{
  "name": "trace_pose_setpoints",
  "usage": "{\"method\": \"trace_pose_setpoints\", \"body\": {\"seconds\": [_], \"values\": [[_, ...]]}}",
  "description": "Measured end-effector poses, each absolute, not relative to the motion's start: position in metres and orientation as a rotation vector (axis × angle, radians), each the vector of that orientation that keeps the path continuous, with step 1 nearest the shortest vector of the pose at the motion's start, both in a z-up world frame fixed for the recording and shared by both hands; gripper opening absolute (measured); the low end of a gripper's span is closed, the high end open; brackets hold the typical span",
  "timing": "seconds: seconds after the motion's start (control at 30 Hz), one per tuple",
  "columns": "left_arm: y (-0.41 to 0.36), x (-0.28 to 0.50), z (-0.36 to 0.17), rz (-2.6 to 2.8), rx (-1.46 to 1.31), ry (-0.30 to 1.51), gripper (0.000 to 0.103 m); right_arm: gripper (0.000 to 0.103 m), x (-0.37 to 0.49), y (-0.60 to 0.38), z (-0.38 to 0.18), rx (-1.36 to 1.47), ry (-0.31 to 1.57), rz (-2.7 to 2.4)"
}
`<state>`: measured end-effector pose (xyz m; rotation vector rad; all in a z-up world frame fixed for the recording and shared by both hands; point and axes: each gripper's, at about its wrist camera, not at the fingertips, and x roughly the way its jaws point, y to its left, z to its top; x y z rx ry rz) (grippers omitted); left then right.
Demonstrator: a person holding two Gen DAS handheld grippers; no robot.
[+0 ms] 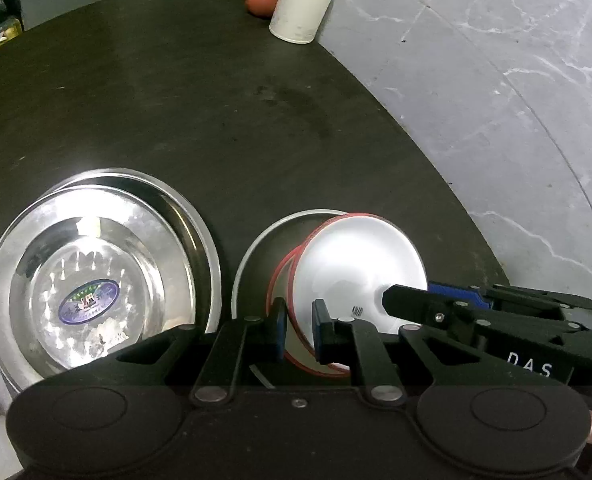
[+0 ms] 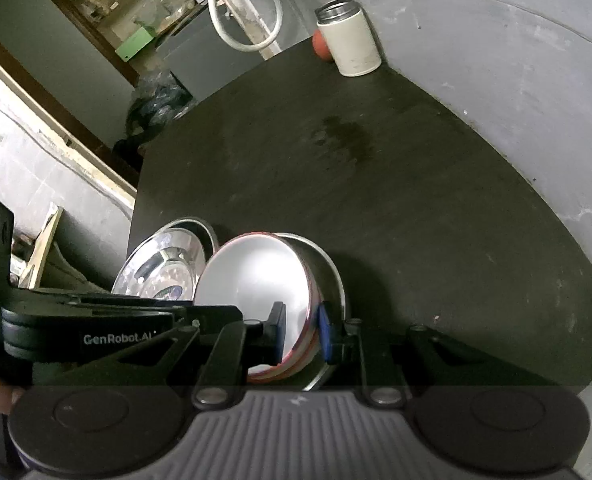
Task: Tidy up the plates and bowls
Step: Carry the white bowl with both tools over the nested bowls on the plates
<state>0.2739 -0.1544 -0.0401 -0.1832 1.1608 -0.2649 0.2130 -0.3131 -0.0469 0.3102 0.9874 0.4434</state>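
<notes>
Two grippers: left gripper [image 1: 299, 330] and right gripper [image 2: 302, 330] both pinch the white bowl [image 1: 360, 268] rim.
Left view only: sticker [image 1: 89, 301] inside steel plates [image 1: 95, 276].
Steel bowl [image 2: 328, 276]: holds white bowl, tilted.

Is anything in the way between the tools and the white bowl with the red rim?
No. Both tools already pinch the white bowl: the left tool and the right tool each have its rim between their fingers. The bowl sits tilted inside a metal bowl.
</notes>
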Motion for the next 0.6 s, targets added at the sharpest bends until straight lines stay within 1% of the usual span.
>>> {"method": "trace_pose_setpoints", "body": {"seconds": [0.6], "values": [[-0.1584, 0.2749, -0.0384, -0.237, -0.175, 1.175, 0.014, 0.026, 0.2152, -0.3168, -0.0472, 0.298, 0.996, 0.498]]}}
